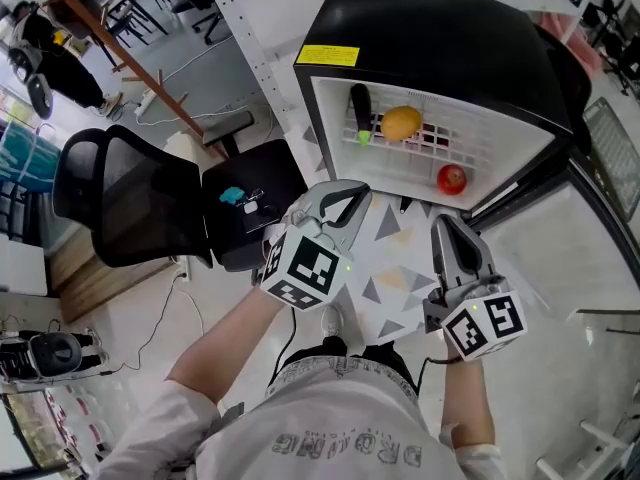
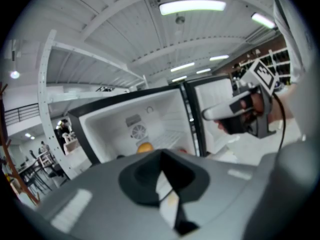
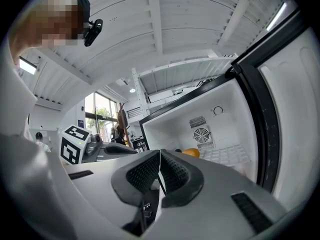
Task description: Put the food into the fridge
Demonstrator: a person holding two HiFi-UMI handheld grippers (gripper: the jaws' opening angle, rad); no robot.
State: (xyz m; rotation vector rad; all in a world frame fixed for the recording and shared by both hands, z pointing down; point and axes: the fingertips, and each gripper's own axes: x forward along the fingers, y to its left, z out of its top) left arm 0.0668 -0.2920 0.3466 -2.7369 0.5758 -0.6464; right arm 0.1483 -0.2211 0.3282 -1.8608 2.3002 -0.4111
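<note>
Both grippers are held in front of the open mini fridge (image 1: pixel 430 38), just short of its opening. The left gripper (image 1: pixel 347 200) is closed with nothing between its jaws. The right gripper (image 1: pixel 446 224) is likewise empty, its ribbed pads pressed together.

No food is seen outside the fridge, so the loading is judged done. The step in hand is taken to be shutting the door (image 3: pixel 300 99), which stands swung wide at the right. The door is best pushed on its free edge, away from the hinge, with the right gripper's closed jaws used as a blunt pusher. The left gripper should be kept clear of the gap, so that nothing is pinched. The push should be eased off as the seal meets the frame.

The food is laid on the white wire shelf (image 1: pixel 480 143). A dark aubergine (image 1: pixel 360 108) with a green stalk end lies at the left. A yellow-orange fruit (image 1: pixel 401 123), perhaps an orange or a lemon, sits just beside it. A round red fruit (image 1: pixel 451 178) rests apart, nearer the front right.
</note>
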